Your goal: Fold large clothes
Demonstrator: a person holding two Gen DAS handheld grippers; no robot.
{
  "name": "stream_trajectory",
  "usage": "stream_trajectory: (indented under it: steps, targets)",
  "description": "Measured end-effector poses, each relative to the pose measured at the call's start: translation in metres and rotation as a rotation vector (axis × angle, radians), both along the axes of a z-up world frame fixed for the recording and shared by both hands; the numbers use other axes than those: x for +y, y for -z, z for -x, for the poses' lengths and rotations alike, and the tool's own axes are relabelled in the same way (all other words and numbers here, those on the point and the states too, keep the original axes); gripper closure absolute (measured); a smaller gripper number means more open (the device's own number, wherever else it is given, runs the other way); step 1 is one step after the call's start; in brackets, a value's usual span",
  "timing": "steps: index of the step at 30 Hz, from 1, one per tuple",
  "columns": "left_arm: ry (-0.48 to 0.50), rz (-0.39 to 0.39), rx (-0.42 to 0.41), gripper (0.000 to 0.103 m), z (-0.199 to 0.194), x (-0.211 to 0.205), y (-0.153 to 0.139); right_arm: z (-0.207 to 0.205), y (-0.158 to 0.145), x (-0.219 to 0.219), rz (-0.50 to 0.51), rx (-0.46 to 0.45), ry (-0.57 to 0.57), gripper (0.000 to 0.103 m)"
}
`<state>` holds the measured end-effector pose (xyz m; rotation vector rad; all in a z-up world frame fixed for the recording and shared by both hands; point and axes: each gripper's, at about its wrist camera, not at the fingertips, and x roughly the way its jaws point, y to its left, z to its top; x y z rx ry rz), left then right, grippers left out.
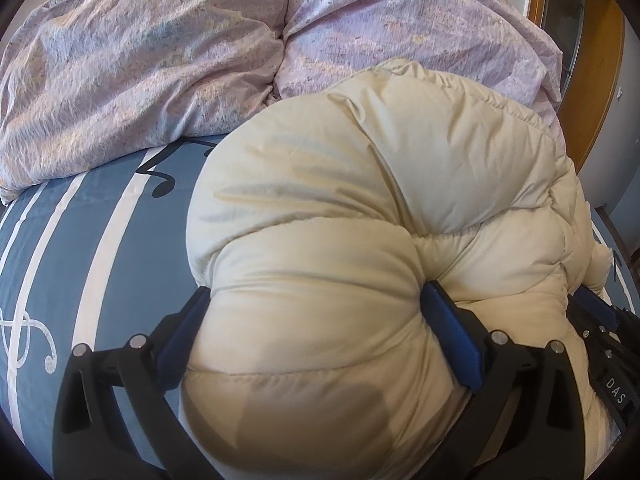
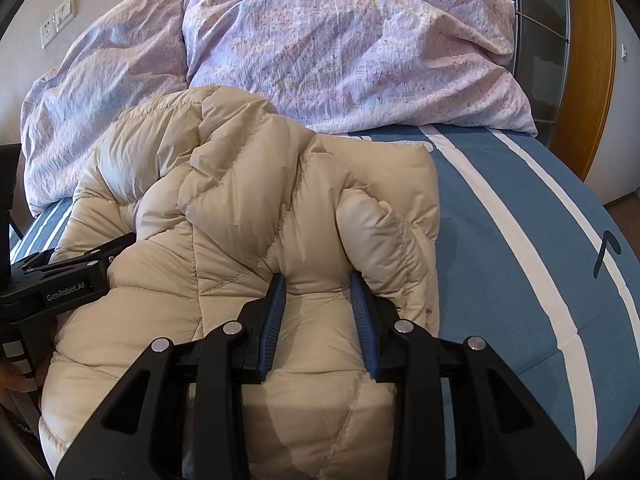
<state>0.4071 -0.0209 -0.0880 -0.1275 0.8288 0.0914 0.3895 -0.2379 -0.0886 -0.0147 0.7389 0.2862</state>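
A cream quilted down jacket (image 1: pixel 360 184) lies bunched on a blue bed sheet with white stripes (image 1: pixel 88 248). My left gripper (image 1: pixel 316 300) is shut on a thick puffy roll of the jacket that bulges between its blue pads. In the right wrist view the same jacket (image 2: pixel 240 208) spreads toward the pillows, and my right gripper (image 2: pixel 318 280) is shut on a fold at its near edge. The left gripper (image 2: pixel 60 276) shows at that view's left edge, and the right gripper's tip (image 1: pixel 600 308) at the left view's right edge.
Two pink floral pillows (image 1: pixel 160 60) (image 2: pixel 352 52) lie at the head of the bed behind the jacket. A wooden-framed door (image 2: pixel 580 60) stands at the right. Wall sockets (image 2: pixel 58 20) sit upper left. Bare sheet (image 2: pixel 520 240) extends right of the jacket.
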Motion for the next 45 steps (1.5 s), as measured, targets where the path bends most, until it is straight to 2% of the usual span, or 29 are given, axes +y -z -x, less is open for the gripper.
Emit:
stream_trajectory:
  steps: [21,32,33,34,35,37,38,40,42,45]
  targets:
    - [-0.001,-0.003,0.003,0.002,-0.002,0.000,0.002,0.000,0.001,0.001,-0.001,0.000,0.002,0.068]
    - [-0.005,0.058,0.007,0.002,0.002,0.006,-0.004,0.001,-0.004,0.000,0.004,0.010,-0.016,0.066]
    - [-0.009,0.070,0.012,0.002,0.005,0.008,-0.006,0.001,-0.007,-0.001,0.002,0.023,-0.022,0.064]
    - [-0.011,0.092,0.018,0.002,0.010,0.011,-0.009,0.003,-0.010,-0.003,-0.011,0.037,-0.031,0.056]
    - [-0.012,0.123,0.023,0.002,0.018,0.016,-0.012,0.006,-0.015,-0.008,-0.040,0.052,-0.042,0.042]
    - [-0.011,0.145,0.030,0.002,0.029,0.022,-0.017,0.012,-0.024,-0.018,-0.092,0.070,-0.054,0.023]
    - [-0.005,0.146,0.025,0.002,0.038,0.026,-0.020,0.016,-0.029,-0.024,-0.105,0.073,-0.050,0.016]
    - [0.004,0.126,0.018,0.002,0.049,0.028,-0.025,0.018,-0.034,-0.033,-0.100,0.079,-0.030,0.015]
    - [0.017,0.096,0.014,0.002,0.060,0.030,-0.029,0.014,-0.033,-0.045,-0.128,0.124,-0.019,0.014]
    - [0.030,0.079,0.010,0.002,0.070,0.031,-0.032,0.000,-0.021,-0.068,-0.268,0.258,-0.002,0.013]
